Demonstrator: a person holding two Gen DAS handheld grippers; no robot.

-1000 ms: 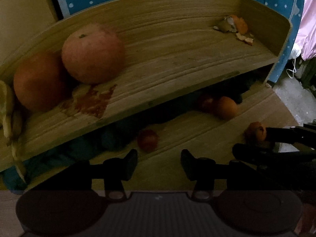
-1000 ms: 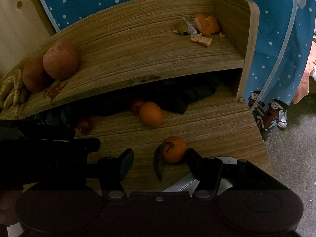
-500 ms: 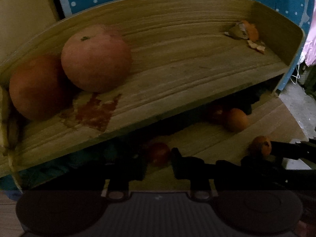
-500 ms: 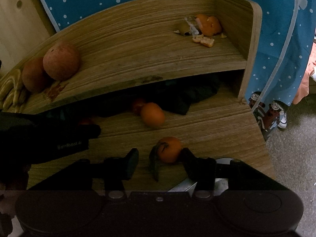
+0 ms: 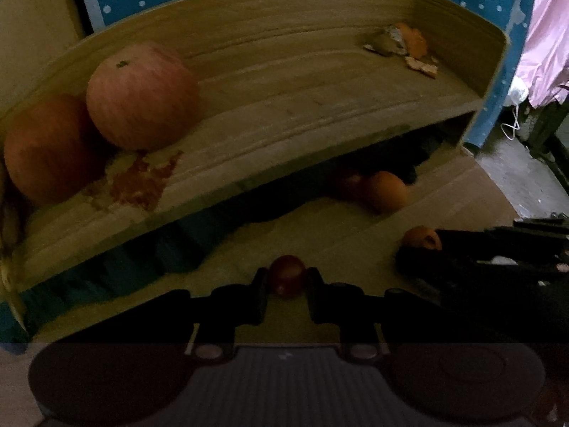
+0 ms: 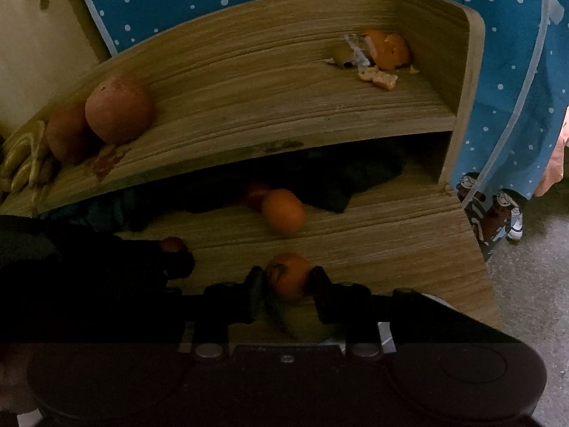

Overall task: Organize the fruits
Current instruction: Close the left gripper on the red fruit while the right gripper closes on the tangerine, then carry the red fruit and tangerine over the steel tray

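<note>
Fingers around tangerine, stem apparently leftward.

L gripper closed on small red fruit; R gripper closed on mandarin.

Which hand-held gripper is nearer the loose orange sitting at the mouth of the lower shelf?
Right. The right hand-held gripper, closed on a leafy tangerine, sits just in front of the loose orange. The left hand-held gripper, holding a small red fruit, is further off to its left.
</note>
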